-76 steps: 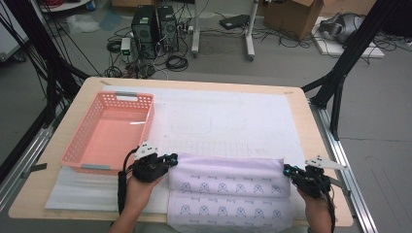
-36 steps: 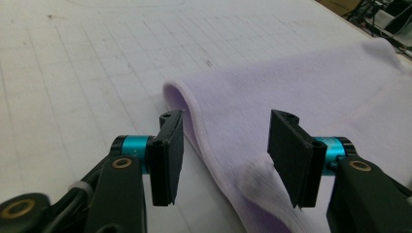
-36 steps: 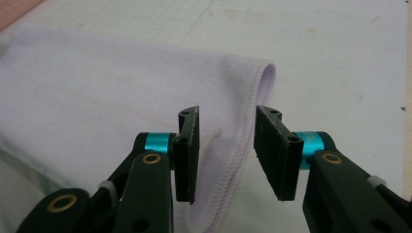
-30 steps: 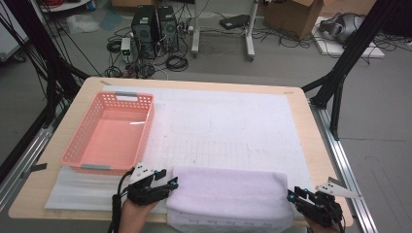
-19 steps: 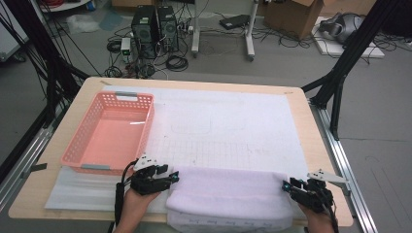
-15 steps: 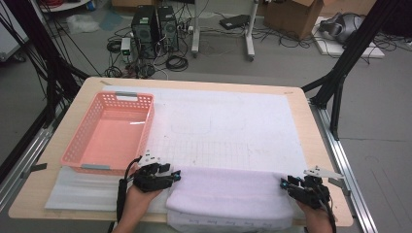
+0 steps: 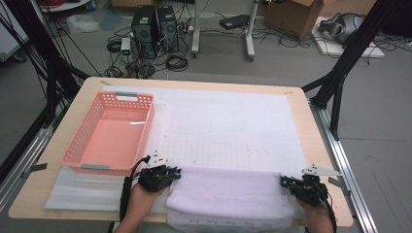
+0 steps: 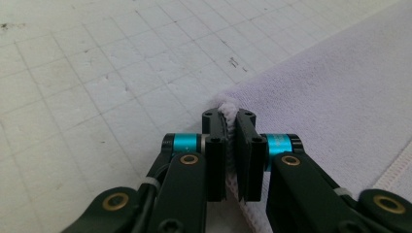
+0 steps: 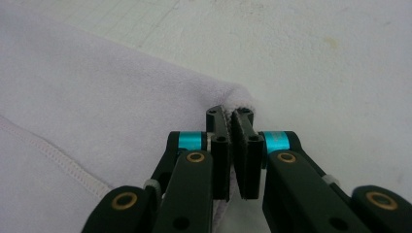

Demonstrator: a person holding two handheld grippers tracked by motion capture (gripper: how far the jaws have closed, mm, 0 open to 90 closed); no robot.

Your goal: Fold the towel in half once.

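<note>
Towel (image 7: 228,194): near hem cut by bottom edge of high view. Printed marks along that hem too small to read. Both forearms cropped there. Pinched corners hidden between jaws.

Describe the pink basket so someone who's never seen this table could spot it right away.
On the wooden table, look to the far left of the white mat. The basket sits there, ahead of the left gripper: a shallow, empty rectangular tray with latticed walls, the only salmon-pink object beside the pale lavender towel.

Folded lilac towel (image 7: 231,191) (near table edge)
</note>
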